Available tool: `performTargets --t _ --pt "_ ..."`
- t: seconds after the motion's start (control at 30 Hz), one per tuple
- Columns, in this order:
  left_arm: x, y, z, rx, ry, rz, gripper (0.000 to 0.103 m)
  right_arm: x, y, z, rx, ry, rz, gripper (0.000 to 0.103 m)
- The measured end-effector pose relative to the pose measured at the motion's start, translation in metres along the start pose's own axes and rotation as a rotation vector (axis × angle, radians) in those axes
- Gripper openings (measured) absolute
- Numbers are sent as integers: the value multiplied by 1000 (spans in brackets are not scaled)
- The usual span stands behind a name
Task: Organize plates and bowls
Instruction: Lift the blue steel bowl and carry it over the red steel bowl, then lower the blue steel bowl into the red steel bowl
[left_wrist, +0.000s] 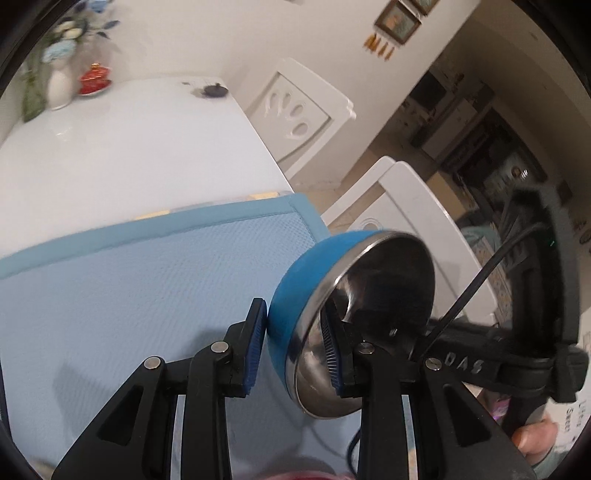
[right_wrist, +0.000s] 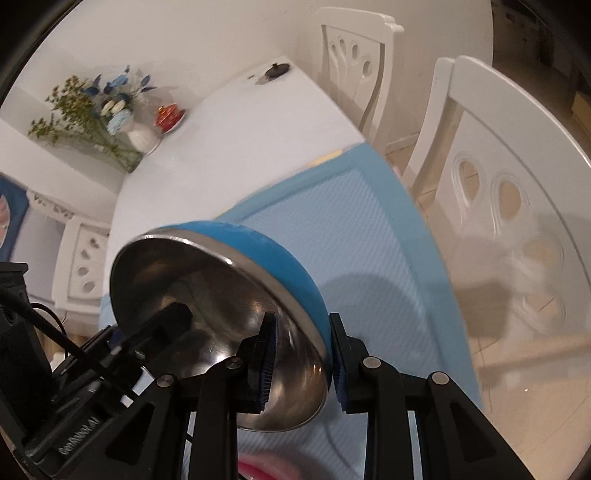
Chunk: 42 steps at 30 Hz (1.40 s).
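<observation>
I have the blue steel-lined bowl lifted above the light blue mat, left gripper and right gripper each clamped on its rim. Mid-carry, I judge; next, lowering it level.

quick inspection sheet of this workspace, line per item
surface: white table with a blue mat on its near part
job's things: blue bowl, steel inside, held tilted above the mat
clutter: flower vase, red lidded dish, small dark object at the far end
grippers: left gripper and right gripper each clamp the bowl's rim
cables: black cable at the right gripper
surroundings: white chairs, framed picture
</observation>
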<state>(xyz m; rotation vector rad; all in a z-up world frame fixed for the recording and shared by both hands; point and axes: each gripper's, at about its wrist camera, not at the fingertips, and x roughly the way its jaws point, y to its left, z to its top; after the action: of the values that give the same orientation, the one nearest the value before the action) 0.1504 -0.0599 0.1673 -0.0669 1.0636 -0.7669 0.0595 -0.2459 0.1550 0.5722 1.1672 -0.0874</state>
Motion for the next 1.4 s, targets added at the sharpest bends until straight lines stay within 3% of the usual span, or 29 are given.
performTargets --t 0.33,0.67,1.0,1.4 --pt "-60 -16 -69 -72 -40 17 26 -32 12 -79 48 91 70 27" --pt "-98 -24 -123 -113 -64 59 26 -55 31 -128 -5 105 84 28" --pt "-94 -19 -172 -180 -17 82 26 -38 21 -171 -2 215 75 28" --pt "-70 -5 -203 -237 47 106 26 -8 24 -184 -2 298 46 28"
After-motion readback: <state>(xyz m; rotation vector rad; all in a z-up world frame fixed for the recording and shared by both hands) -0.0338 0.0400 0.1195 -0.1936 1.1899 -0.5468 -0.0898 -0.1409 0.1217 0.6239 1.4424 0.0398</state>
